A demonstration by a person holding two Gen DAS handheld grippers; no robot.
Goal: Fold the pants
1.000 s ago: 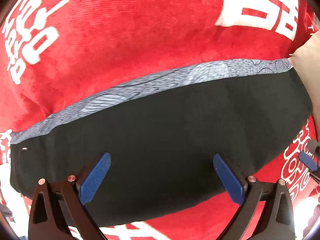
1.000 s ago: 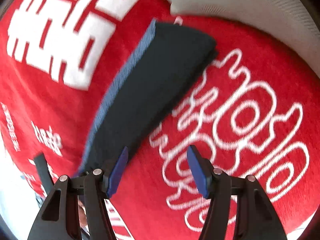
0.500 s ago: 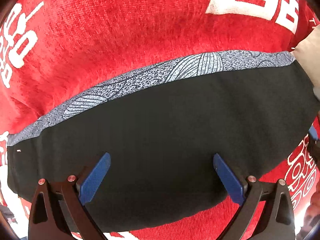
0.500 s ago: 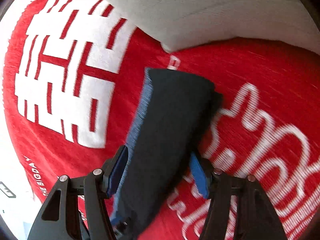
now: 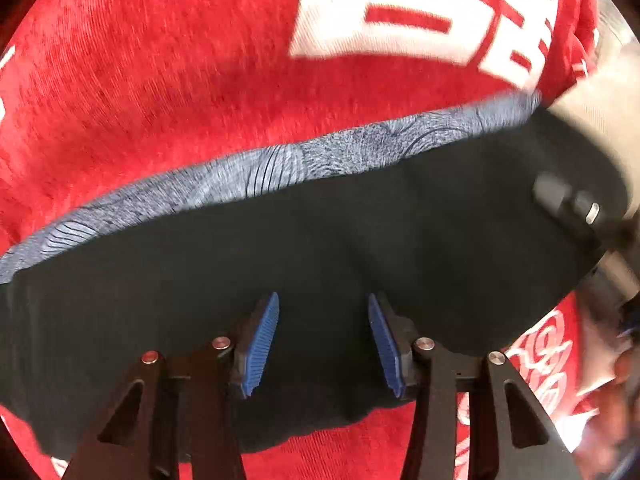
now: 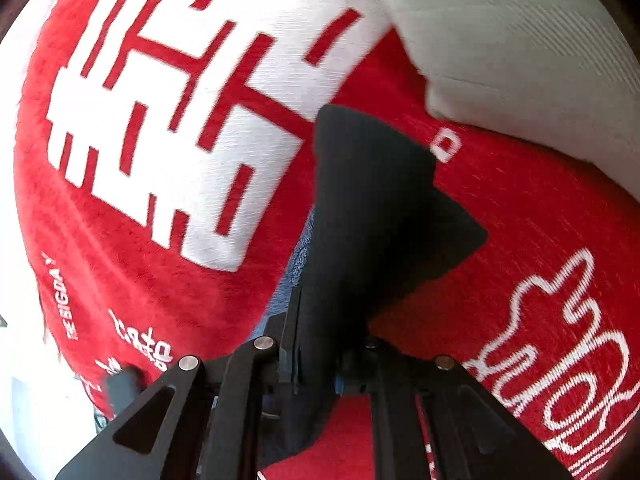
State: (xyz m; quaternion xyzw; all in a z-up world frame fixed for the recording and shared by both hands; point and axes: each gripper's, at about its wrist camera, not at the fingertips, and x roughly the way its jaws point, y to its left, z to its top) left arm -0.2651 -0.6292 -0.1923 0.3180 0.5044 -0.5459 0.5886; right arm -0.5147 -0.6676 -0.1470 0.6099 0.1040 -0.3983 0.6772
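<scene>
Two grippers are working black pants (image 5: 320, 248) lying on a red blanket (image 5: 160, 80): the right gripper (image 6: 316, 364), jaws just closing, is pinching one end, while the left gripper (image 5: 323, 344) is narrowing, fabric between its unclamped fingers.

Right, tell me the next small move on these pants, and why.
Probably finish closing the left gripper on the black pants before lifting. Its jaws have just been closing, with fabric between them but blue pads still apart. The right gripper is already clamped on the pants' end, raising it off the red blanket.
</scene>
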